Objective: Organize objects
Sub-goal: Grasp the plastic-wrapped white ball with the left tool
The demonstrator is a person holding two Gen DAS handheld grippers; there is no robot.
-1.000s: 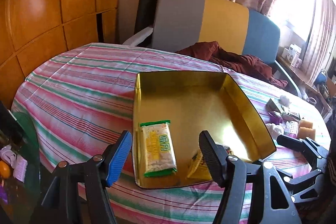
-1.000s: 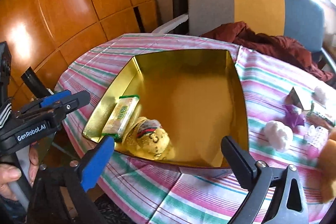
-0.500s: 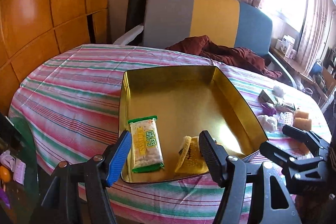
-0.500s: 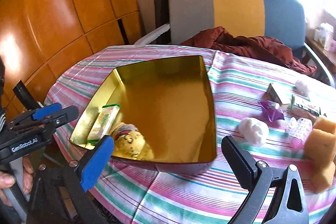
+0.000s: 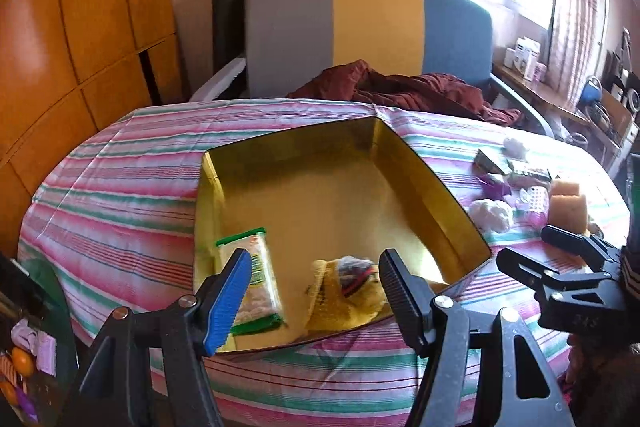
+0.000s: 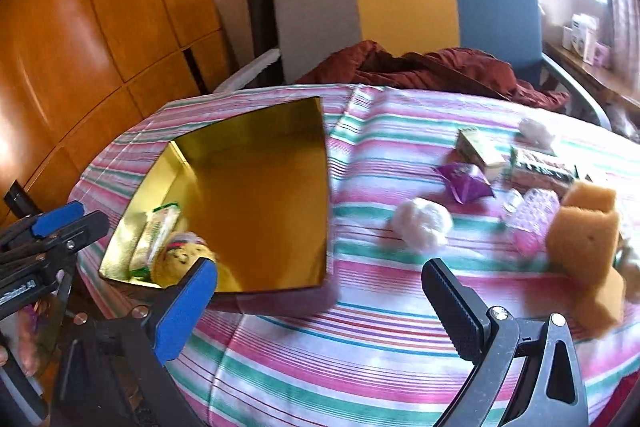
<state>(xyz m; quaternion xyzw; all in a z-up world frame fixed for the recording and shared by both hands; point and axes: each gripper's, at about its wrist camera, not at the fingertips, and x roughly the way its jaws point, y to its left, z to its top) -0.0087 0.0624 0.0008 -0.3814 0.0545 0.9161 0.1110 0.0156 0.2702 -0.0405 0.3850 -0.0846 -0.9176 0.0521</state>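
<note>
Right wrist view: right claw [image 6: 320,301] spread, empty, above striped tabletop [image 6: 360,355], facing loose items: white cotton ball [image 6: 422,229], purple packet [image 6: 464,181], yellow sponge [image 6: 582,239]. Left claw [image 5: 316,291] spread, empty, over gold tin tray [image 5: 332,187]. Tray holds green-edged snack pack [image 5: 260,291] and yellow pouch [image 5: 346,301], evidently collection point.

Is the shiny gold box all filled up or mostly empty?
Mostly empty. The gold box holds only a green-edged snack pack and a yellow packet at one end.

Two packets [image 5: 256,283] in tray [image 5: 328,147]; loose items [image 6: 424,227] on its right.
</note>
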